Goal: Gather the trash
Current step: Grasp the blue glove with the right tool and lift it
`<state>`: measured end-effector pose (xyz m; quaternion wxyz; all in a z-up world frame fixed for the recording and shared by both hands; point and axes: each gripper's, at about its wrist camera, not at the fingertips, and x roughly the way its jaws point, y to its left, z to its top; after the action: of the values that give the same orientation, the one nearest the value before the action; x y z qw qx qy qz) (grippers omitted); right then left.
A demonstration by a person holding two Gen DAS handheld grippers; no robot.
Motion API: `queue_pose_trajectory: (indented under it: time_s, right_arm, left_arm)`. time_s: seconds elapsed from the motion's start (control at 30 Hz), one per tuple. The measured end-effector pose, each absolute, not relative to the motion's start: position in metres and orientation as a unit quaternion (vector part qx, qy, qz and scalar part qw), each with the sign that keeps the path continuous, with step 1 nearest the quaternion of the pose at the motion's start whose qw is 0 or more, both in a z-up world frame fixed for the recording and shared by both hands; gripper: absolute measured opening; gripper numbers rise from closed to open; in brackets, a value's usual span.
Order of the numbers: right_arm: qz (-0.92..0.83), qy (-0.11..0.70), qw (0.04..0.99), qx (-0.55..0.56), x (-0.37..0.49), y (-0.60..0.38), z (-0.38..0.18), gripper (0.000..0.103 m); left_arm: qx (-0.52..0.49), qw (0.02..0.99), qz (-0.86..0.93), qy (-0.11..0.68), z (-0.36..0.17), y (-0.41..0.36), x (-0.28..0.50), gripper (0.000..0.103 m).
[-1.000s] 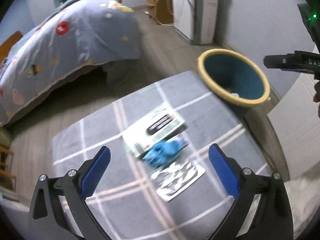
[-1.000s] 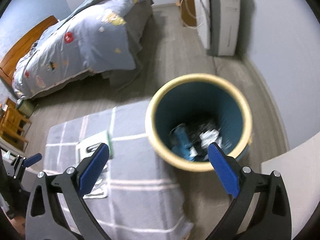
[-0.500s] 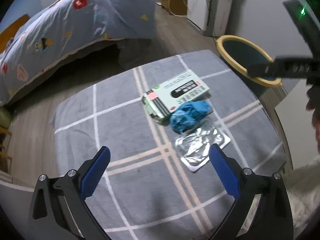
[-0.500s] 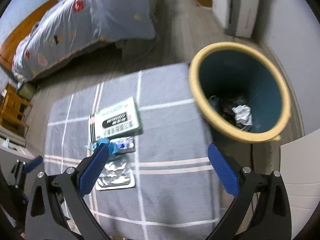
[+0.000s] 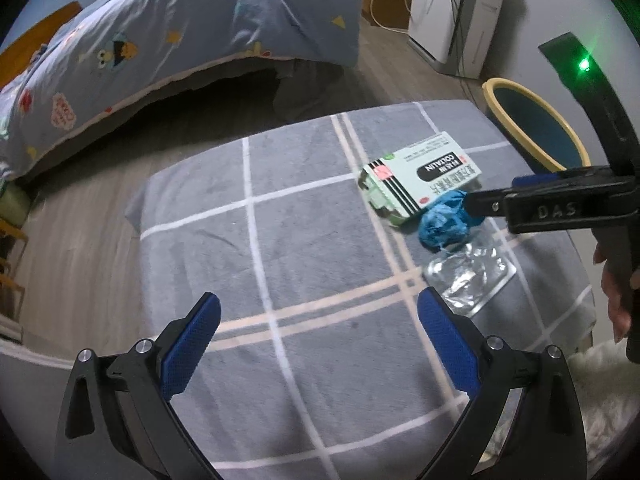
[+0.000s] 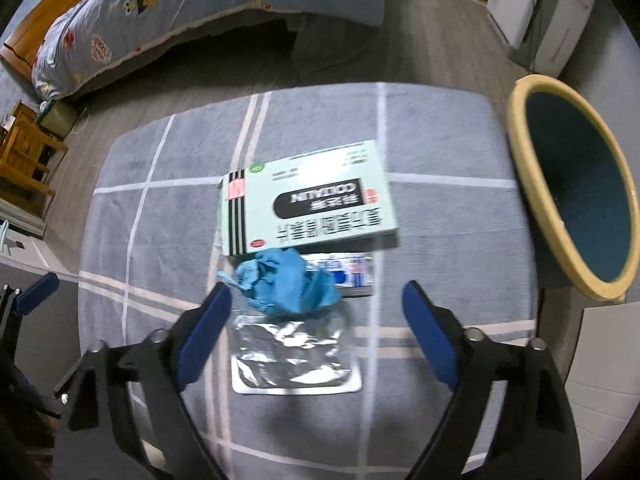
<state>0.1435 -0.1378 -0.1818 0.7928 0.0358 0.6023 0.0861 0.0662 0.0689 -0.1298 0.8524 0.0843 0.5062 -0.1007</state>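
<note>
A pale green carton [image 6: 308, 196], a crumpled blue glove [image 6: 286, 282] and a silver foil blister pack [image 6: 296, 356] lie together on a grey checked cloth [image 6: 160, 220]. A small printed packet [image 6: 348, 274] peeks out beside the glove. My right gripper [image 6: 316, 320] is open and empty, its jaws on either side of the glove and foil. In the left wrist view the same carton [image 5: 420, 176], glove [image 5: 444, 224] and foil [image 5: 468, 276] lie to the right. My left gripper [image 5: 318, 340] is open and empty over bare cloth.
A teal bin with a yellow rim [image 6: 576, 200] stands just right of the cloth; it also shows in the left wrist view [image 5: 536, 128]. A bed with a blue duvet [image 5: 160, 40] lies beyond. A white appliance [image 5: 456, 12] stands by the wall.
My right gripper has swung left from above the bin to over the glove and foil. My left gripper has drawn back and left, away from the trash pile.
</note>
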Motion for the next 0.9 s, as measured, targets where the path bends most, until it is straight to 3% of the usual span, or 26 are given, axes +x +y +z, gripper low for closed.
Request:
queue_pose_trajectory:
  time_s: [0.1,0.17,0.57,0.9]
  right_arm:
    - [0.088,0.613,0.784,0.038,0.145,-0.138,-0.189,0.048]
    - [0.092,0.621,0.777,0.044,0.145,-0.137,-0.193,0.022]
    - [0.086,0.56,0.823,0.048,0.131,-0.174,-0.124,0.018]
    - [0.076,0.551,0.827,0.087,0.144,-0.224,-0.119,0.018]
  left_arm:
    - [0.09,0.851,-0.107,0.506,-0.131,0.068,0.069,0.098]
    - [0.091,0.85,-0.111,0.507,-0.133,0.066,0.069,0.098]
    - [0.103,0.824,-0.181,0.527,-0.169,0.006,0.075,0.098]
    - [0.162,0.803,-0.237,0.523,-0.191,-0.054,0.072,0.098]
